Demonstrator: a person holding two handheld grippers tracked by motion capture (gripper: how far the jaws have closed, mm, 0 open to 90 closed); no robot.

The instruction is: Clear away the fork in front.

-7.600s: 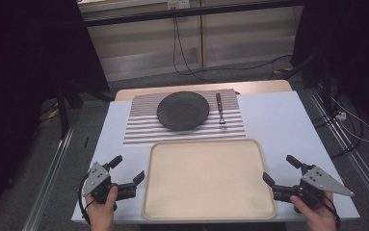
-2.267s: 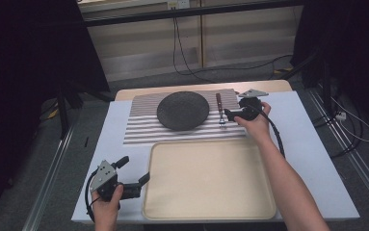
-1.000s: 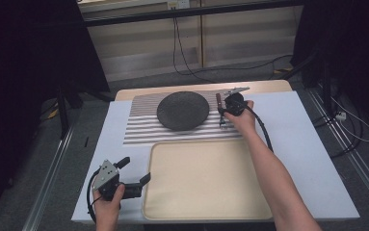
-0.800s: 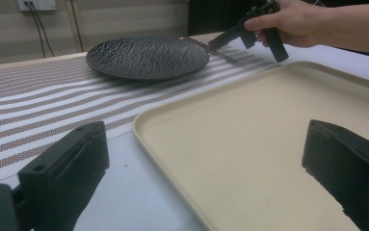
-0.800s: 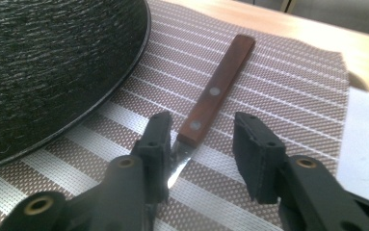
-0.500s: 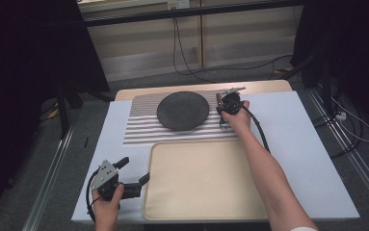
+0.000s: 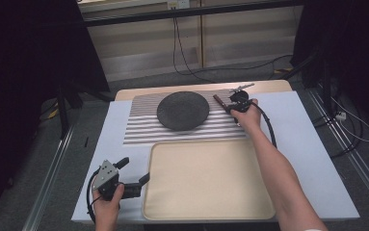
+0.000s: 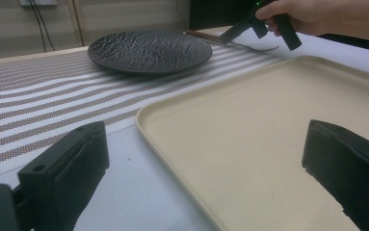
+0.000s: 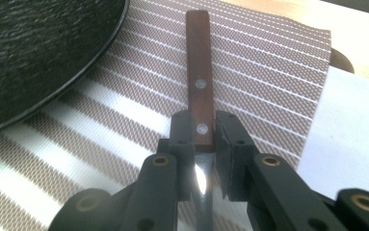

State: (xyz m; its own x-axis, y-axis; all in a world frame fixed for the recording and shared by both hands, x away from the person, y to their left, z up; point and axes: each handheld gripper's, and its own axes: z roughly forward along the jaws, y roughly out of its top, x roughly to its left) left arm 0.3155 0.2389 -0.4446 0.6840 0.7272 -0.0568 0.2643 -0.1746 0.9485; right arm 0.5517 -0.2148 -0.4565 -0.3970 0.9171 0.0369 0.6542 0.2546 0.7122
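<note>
- No readable brand, label or writing anywhere.
- Right gripper (image 9: 204, 139) pinching the wooden handle (image 9: 199, 72) of a fork (image 8: 242, 45), jaws just closed, on the striped placemat (image 7: 143, 127) beside the black plate (image 7: 182, 110).
- Left gripper (image 7: 136, 171) spread wide at the edge of the beige tray (image 7: 206, 202), nothing between.

We list, around the beige tray (image 8: 278, 144): our left gripper (image 8: 206, 159), jaws wide apart over its near corner; striped placemat (image 8: 52, 96) beside it; black plate (image 8: 149, 50) beyond; right gripper (image 8: 230, 34) on the wood-handled utensil (image 8: 206, 35) beyond.
</note>
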